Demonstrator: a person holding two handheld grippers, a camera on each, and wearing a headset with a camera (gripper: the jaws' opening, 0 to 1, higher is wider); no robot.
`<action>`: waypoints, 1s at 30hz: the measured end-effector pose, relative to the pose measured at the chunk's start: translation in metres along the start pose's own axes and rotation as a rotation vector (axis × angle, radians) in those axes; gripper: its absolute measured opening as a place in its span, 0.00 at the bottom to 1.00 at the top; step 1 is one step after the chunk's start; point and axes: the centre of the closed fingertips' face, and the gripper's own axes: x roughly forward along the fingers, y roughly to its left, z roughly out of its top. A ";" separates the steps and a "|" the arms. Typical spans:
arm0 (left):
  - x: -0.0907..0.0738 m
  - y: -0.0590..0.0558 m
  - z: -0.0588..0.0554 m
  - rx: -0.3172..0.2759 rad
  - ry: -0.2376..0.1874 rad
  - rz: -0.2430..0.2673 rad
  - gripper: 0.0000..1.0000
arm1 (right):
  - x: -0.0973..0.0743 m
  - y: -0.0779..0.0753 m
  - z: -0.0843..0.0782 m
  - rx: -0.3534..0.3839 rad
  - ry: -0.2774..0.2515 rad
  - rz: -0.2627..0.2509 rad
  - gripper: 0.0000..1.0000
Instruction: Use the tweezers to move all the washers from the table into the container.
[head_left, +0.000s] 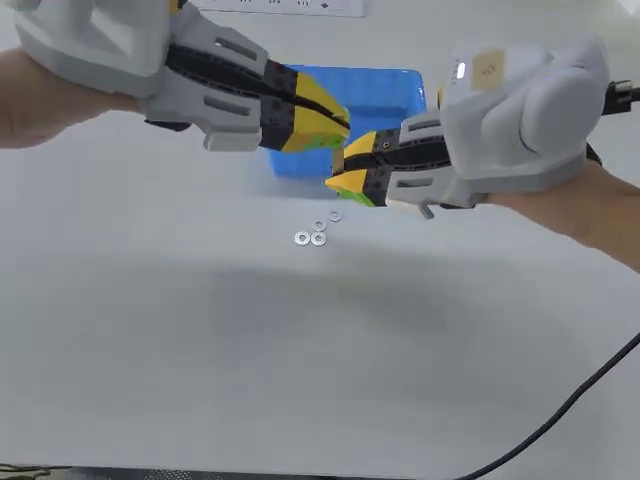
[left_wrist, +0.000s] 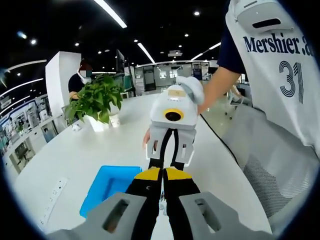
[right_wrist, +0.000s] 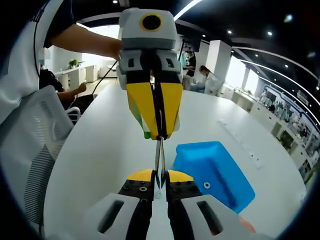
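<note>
Thin metal tweezers (right_wrist: 160, 160) run between the two grippers, which meet tip to tip above the table. My left gripper (head_left: 338, 125) comes in from the upper left, its yellow-tipped jaws shut on one end of the tweezers. My right gripper (head_left: 336, 172) comes in from the right, and its jaws (right_wrist: 160, 181) are closed on the other end. Several small washers (head_left: 316, 232) lie on the white table just below the tips. The blue container (head_left: 375, 95) stands behind the grippers, partly hidden; one washer (right_wrist: 207, 185) lies in it.
A black cable (head_left: 565, 405) crosses the table's near right corner. A white power strip (head_left: 285, 6) lies at the far edge. A potted plant (left_wrist: 97, 100) stands further along the table. Bare white tabletop (head_left: 250, 340) spreads in front of the washers.
</note>
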 end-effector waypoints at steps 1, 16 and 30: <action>0.001 -0.001 -0.004 -0.006 0.005 -0.004 0.05 | 0.002 0.003 -0.002 0.007 0.002 0.006 0.09; 0.007 0.000 -0.025 -0.044 0.030 -0.005 0.05 | 0.012 0.008 -0.017 0.036 0.029 0.010 0.09; 0.008 0.000 -0.028 -0.036 0.040 -0.010 0.05 | 0.012 0.007 -0.020 0.048 0.030 0.009 0.10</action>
